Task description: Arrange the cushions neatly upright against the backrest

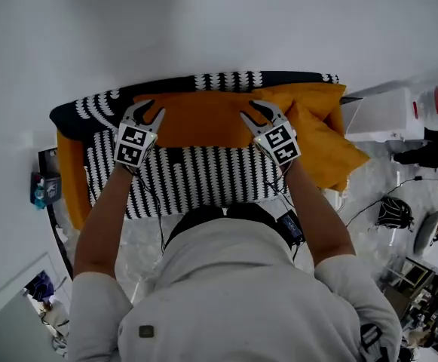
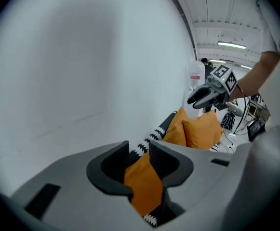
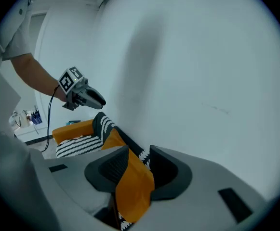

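A long orange cushion stands along the sofa's black-and-white backrest, above the striped seat. My left gripper is shut on its left top corner and my right gripper on its right top corner. In the left gripper view the orange cushion fills the gap between my left gripper's jaws. The right gripper view shows the same cushion pinched in my right gripper. Two more orange cushions lean at the sofa's right end.
A white wall rises right behind the sofa. An orange armrest closes the left end, with a blue item on the floor beside it. A white box, cables and clutter lie to the right.
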`<move>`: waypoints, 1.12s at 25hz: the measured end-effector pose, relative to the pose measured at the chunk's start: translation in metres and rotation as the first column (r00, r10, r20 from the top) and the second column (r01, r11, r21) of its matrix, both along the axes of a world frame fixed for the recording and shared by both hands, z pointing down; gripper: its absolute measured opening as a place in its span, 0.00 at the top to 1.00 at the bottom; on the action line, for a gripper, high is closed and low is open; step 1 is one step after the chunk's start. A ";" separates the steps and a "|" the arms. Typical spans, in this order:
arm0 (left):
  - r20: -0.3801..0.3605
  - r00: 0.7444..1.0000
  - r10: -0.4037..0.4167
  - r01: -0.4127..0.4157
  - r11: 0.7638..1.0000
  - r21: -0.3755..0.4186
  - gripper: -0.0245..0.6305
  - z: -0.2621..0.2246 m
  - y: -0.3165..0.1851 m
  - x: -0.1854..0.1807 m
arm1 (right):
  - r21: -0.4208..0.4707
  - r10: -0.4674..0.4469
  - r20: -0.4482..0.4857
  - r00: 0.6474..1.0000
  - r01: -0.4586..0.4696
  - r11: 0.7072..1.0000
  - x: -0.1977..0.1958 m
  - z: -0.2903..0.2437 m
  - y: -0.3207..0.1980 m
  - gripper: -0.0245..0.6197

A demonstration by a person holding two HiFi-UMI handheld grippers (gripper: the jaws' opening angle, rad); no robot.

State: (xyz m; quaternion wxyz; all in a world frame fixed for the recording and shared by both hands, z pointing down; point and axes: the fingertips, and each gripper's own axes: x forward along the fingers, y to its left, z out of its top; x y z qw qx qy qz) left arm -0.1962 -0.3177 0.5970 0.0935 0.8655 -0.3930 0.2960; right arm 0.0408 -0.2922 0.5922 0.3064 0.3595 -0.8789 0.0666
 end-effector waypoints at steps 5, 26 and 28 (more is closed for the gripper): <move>-0.085 0.995 -0.046 0.053 0.996 0.076 0.80 -0.042 0.006 0.003 | 0.109 0.032 0.086 0.996 -0.041 0.993 -0.009 -0.055 0.006 0.75; -0.247 0.968 -0.035 0.093 0.969 0.227 0.95 -0.131 0.063 0.012 | 0.243 0.006 0.228 0.974 -0.063 0.968 -0.038 -0.150 0.044 0.92; -0.255 0.967 -0.020 0.079 0.971 0.224 0.95 -0.130 0.064 0.020 | 0.242 0.026 0.234 0.972 -0.084 0.967 -0.032 -0.151 0.046 0.92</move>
